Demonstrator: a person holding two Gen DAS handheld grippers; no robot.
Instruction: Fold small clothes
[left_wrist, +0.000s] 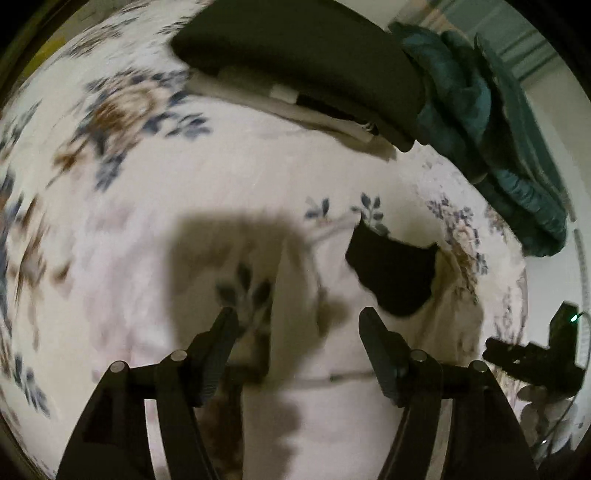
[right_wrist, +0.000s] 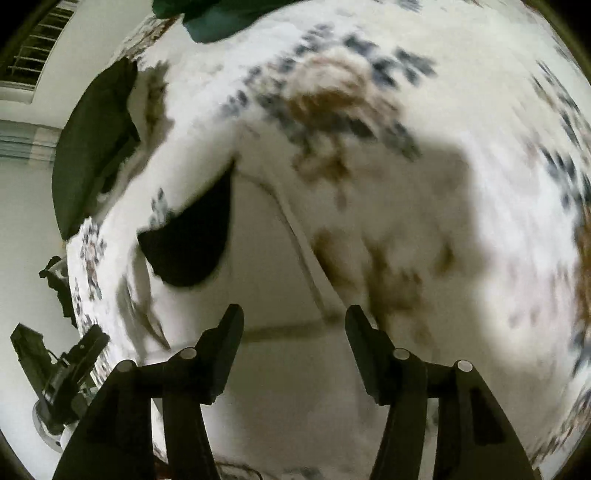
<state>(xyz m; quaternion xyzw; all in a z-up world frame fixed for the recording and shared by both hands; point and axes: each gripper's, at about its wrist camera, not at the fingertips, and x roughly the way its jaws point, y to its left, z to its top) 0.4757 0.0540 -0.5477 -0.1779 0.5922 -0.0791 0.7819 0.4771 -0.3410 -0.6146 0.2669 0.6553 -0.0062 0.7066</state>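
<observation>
White garment (left_wrist: 332, 398) with a black patch (left_wrist: 391, 273) lies on the floral bed (left_wrist: 147, 206) beneath your left gripper (left_wrist: 297, 325) and right gripper (right_wrist: 294, 321), fingers spread and empty, ready to pinch an edge.

we saw the flowered sheet (left_wrist: 122, 122) smeared by motion blur in both views. the pale garment (right_wrist: 273, 280) ran under the fingers and off the bottom edge. the black stack (left_wrist: 303, 62) and teal cloth (left_wrist: 491, 122) were cut off at the top.
</observation>
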